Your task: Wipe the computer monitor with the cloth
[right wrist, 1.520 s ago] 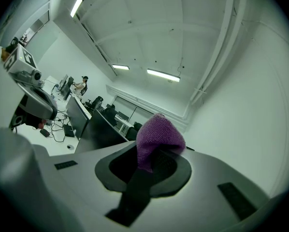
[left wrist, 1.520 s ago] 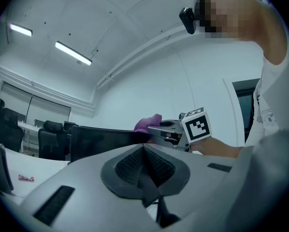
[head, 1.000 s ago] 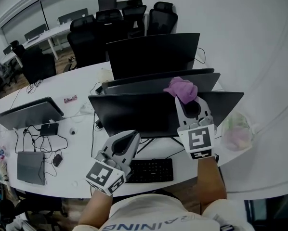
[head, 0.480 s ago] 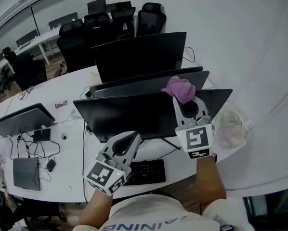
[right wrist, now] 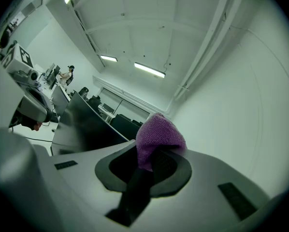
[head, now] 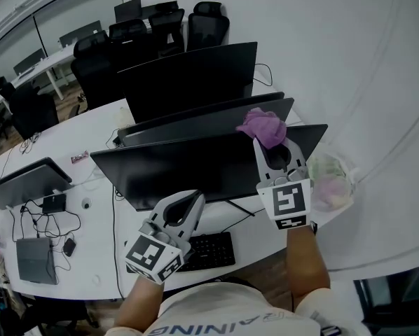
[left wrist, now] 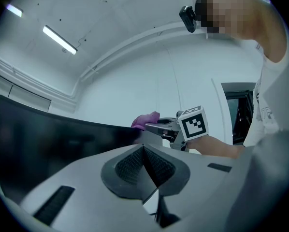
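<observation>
Right gripper (head: 267, 143) clamps the purple cloth (head: 263, 127) right of centre, by the front monitor (head: 188, 168) top edge; left gripper (head: 193, 199) is closed, empty, lower centre; wiping looks barely started, the screen remains.

I see the purple cloth (head: 264, 127) bunched and pinched at the tips of my right fingers (head: 263, 158); the black, dark-screened monitor (head: 188, 166) stands upright just beneath them.
</observation>
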A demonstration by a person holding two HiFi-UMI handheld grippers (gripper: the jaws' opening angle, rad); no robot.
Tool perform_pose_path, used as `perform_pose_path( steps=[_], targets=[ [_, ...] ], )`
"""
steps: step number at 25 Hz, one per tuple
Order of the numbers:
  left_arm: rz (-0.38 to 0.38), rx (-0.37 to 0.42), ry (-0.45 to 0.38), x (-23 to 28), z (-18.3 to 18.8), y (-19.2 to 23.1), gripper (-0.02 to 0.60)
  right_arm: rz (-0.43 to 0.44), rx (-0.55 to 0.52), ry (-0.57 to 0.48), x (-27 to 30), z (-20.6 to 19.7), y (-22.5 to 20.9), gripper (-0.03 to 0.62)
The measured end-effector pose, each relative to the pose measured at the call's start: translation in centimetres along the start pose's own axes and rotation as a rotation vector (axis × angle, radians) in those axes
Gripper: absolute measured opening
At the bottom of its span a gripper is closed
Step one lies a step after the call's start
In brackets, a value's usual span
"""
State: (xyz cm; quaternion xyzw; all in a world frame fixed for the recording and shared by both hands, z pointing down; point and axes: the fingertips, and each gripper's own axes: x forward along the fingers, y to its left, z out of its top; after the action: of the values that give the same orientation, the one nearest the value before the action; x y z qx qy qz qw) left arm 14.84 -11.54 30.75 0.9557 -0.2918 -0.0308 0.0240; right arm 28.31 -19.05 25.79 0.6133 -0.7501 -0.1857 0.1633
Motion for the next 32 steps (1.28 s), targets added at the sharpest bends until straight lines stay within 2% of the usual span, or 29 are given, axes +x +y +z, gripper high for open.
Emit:
perform_pose_path(
  steps=[27,32],
  targets=[
    [-0.126,-0.016,0.014,5.7,-0.8,-2.7,0.008,-0.160,0.024,0.070,-2.3,-4.0,-8.3,0.055],
    [-0.147,-0.025,0.012,6.2,-1.1,-2.8,0.007,-0.193,0.056,0.086,-2.6,-5.0,-9.9,0.055]
  ],
)
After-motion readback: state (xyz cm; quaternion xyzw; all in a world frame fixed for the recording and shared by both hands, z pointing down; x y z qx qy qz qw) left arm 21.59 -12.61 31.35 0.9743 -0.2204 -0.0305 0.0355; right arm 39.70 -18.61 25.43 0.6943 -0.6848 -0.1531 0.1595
